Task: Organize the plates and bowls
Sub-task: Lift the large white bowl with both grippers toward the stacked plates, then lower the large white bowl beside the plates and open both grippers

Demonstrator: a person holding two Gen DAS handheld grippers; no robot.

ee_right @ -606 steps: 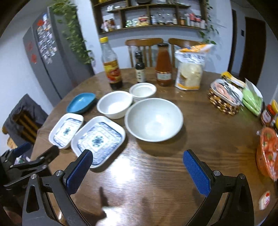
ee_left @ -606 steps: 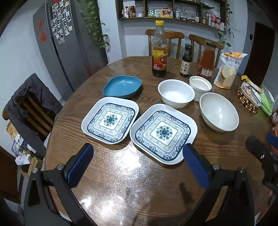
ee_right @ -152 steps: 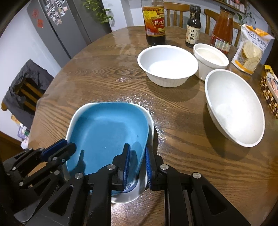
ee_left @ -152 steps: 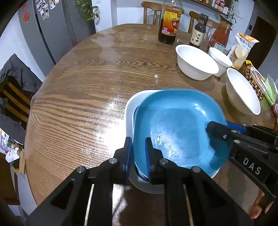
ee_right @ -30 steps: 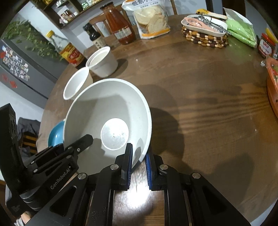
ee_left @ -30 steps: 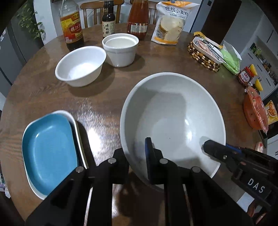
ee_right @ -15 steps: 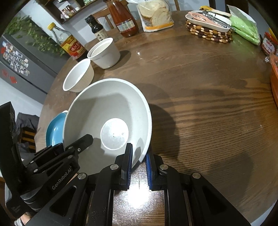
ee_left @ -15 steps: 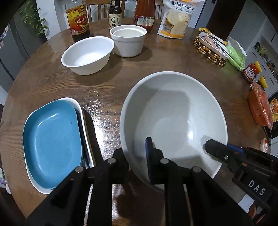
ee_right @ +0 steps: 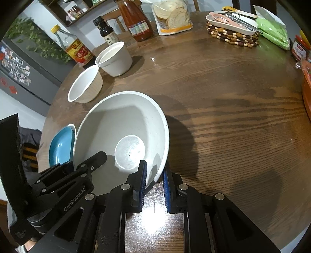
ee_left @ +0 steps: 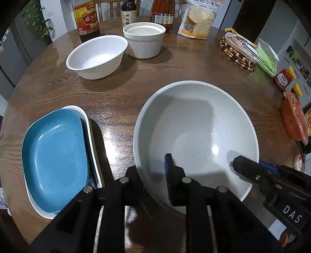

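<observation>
A large white bowl (ee_left: 194, 120) (ee_right: 120, 120) is near the table's front edge, between both grippers. My left gripper (ee_left: 151, 169) (ee_right: 81, 161) straddles the bowl's left rim, one finger outside and the blue pad inside. Its jaws are opening slightly with the rim still between them. My right gripper (ee_right: 153, 171) (ee_left: 250, 163) is shut on the bowl's right rim. To the left lies a blue plate (ee_left: 54, 155) (ee_right: 60, 148), stacked on a white patterned plate (ee_left: 93, 140). A medium white bowl (ee_left: 97, 56) (ee_right: 85, 87) and a small deep white bowl (ee_left: 143, 40) (ee_right: 114, 58) stand farther back.
Three bottles (ee_left: 87, 17) line the round wooden table's (ee_right: 233, 97) far edge beside a bag of flour (ee_left: 202, 17). A beaded mat with a dish (ee_left: 239, 50), green bags and red jars sit at the right. A fridge and chairs stand beyond the table.
The gap between the left gripper's fingers has widened a little around the bowl's rim. The right gripper's grip and the bowl's place look the same.
</observation>
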